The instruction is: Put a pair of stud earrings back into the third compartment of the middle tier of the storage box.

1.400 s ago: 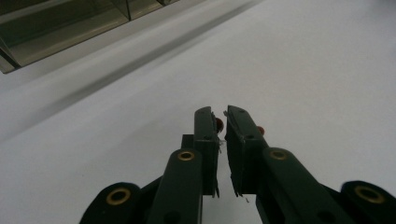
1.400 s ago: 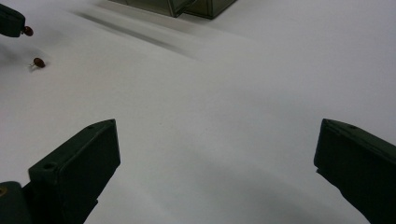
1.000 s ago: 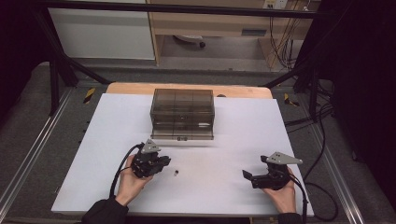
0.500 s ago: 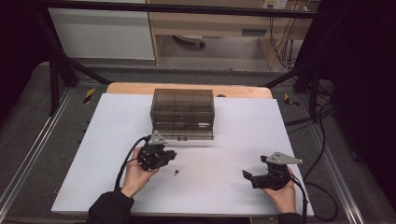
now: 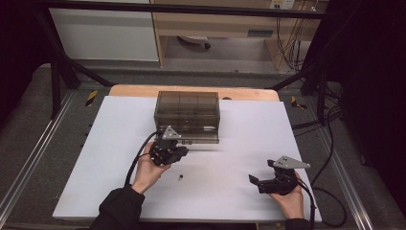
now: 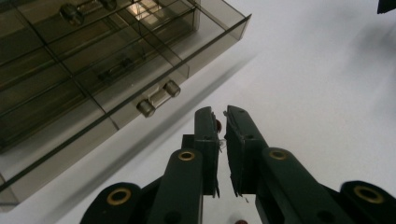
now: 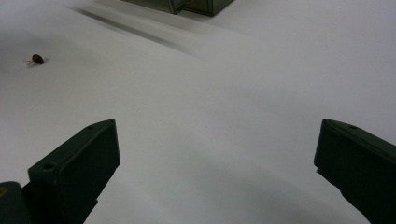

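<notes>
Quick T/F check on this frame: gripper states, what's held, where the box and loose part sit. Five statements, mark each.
1. The left gripper has its jaws nearly closed on a small red part. True.
2. The right gripper is clamped on the box. False: its jaws stand wide apart over bare white table, holding nothing.
3. The smoky box is divided into compartments. True.
4. A small brown part lies loose on the table between the two grippers. True.
5. The box sits at the near edge, beside the right hand. False: it sits toward the far side, just beyond the left gripper.
</notes>
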The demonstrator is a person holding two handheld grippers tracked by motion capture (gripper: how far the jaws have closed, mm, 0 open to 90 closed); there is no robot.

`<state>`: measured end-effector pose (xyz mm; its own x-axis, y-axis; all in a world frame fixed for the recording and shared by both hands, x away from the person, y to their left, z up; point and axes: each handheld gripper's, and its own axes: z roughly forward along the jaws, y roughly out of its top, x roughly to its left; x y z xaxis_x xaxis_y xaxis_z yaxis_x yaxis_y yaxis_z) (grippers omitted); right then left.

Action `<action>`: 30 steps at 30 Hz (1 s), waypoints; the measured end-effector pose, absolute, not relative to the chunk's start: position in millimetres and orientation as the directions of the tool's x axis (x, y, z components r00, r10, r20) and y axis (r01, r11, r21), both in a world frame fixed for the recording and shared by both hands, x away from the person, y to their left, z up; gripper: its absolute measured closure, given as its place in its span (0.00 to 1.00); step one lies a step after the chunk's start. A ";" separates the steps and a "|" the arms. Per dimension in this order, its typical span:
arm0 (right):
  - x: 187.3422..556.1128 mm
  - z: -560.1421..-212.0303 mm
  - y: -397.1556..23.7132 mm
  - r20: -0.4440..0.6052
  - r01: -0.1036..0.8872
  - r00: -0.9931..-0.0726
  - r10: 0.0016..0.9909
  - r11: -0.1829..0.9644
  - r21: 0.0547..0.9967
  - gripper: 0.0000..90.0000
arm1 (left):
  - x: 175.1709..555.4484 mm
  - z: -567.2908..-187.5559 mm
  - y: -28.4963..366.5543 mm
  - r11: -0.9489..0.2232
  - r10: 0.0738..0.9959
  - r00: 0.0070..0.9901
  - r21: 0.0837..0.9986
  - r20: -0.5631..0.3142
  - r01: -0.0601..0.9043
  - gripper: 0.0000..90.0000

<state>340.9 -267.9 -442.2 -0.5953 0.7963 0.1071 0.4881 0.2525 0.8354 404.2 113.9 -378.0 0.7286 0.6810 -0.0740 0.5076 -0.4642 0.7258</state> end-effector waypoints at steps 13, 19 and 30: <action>340.7 -441.8 -268.3 0.109 0.490 -0.594 0.797 0.250 0.835 0.01 | 422.5 -367.0 88.5 -0.469 0.675 0.735 0.732 -0.063 0.494 0.91; 340.7 -441.9 -268.0 0.106 0.490 -0.593 0.798 0.254 0.834 0.01 | 430.4 -366.4 79.1 -0.475 0.677 0.734 0.727 -0.058 0.496 0.91; 340.7 -442.1 -267.7 0.102 0.487 -0.595 0.797 0.256 0.835 0.01 | 448.9 -369.5 67.2 -0.462 0.695 0.717 0.727 -0.060 0.509 0.91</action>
<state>340.7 -267.7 -442.1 -0.5955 0.7968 0.1024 0.4868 0.2564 0.8350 448.9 67.2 -369.5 0.7167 0.6948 -0.0599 0.5085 -0.4618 0.7267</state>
